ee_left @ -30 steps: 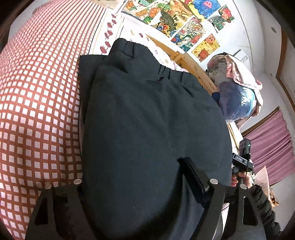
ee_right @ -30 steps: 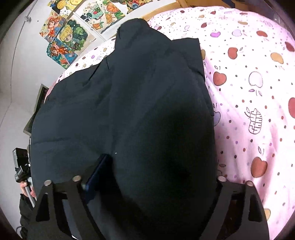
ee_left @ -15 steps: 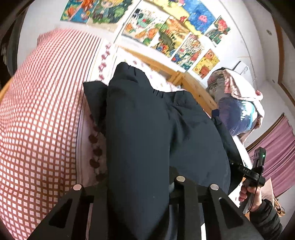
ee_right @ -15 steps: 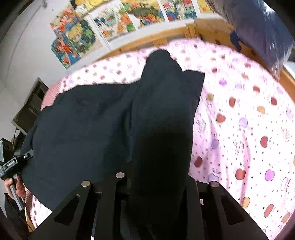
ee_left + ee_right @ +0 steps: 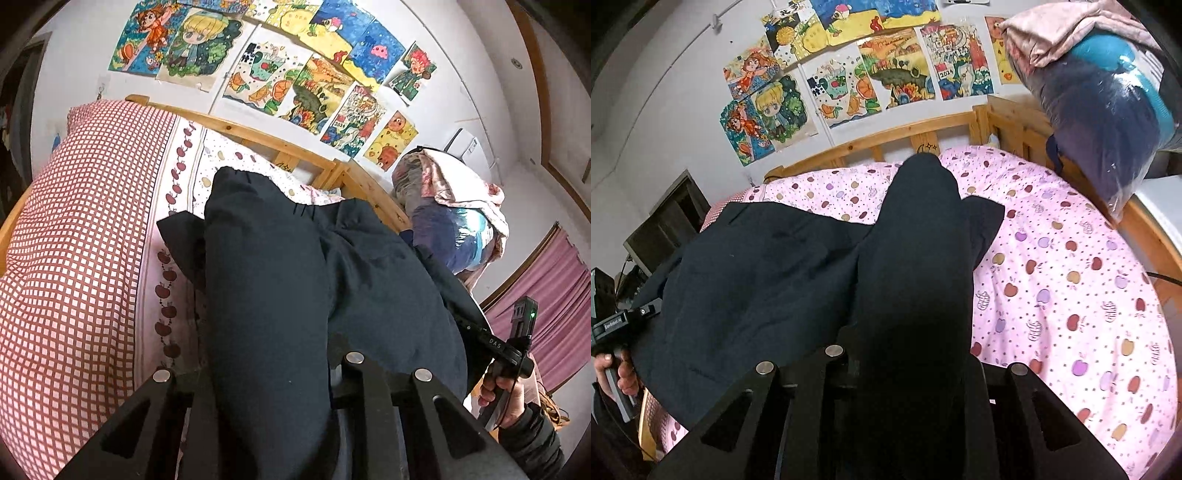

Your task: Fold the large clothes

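Observation:
A large dark navy garment [image 5: 295, 280] lies spread across the pink fruit-print bed sheet [image 5: 1071, 295]. My left gripper [image 5: 266, 384] is shut on a near edge of the garment, which drapes over its fingers and hides the tips. My right gripper [image 5: 912, 369] is shut on another near edge of the same garment [image 5: 768, 273], the cloth bunched between its jaws and lifted off the bed. The right gripper's handle shows at the right of the left wrist view [image 5: 509, 350]; the left one's handle shows at the left of the right wrist view [image 5: 617, 325].
A red-and-white checked pillow [image 5: 74, 258] lies at the left of the bed. A wooden bed rail [image 5: 886, 140] runs along the poster-covered wall. A plastic bag of bedding [image 5: 1108, 103] sits at the far right corner. Pink curtains [image 5: 546, 295] hang at the right.
Both grippers closed on the near edges of the garment and lifted them up and back, tilting both views upward so the wall and posters came into sight.

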### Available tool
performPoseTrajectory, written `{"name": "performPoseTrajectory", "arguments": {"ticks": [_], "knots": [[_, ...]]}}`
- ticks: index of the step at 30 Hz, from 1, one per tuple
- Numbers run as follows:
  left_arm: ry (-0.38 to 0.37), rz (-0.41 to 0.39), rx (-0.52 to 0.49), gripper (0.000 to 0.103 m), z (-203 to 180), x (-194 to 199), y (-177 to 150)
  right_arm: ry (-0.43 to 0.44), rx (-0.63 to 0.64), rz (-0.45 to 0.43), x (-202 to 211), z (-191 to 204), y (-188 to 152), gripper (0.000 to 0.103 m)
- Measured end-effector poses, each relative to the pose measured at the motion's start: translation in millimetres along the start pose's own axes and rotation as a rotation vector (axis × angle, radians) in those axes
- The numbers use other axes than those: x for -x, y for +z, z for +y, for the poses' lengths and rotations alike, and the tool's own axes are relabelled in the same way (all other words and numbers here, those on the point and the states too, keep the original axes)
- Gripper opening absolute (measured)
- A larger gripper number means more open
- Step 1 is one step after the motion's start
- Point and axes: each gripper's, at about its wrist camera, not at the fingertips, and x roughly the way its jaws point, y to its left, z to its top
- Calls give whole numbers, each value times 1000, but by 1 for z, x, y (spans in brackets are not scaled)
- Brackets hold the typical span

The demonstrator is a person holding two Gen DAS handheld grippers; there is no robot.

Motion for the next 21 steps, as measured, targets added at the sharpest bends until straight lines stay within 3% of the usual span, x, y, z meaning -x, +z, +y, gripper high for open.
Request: {"name": "performPoseTrajectory", "arguments": {"ticks": [13, 16, 21], "knots": [[63, -45, -43, 16, -19, 25, -39, 18, 39, -45, 25, -3, -21, 18], [48, -44, -60, 13, -22, 25, -43, 26, 54, -65, 31, -6, -28, 18], [98, -15, -123, 13, -30, 11, -50, 27, 71, -67, 23, -13, -42, 18]]}}
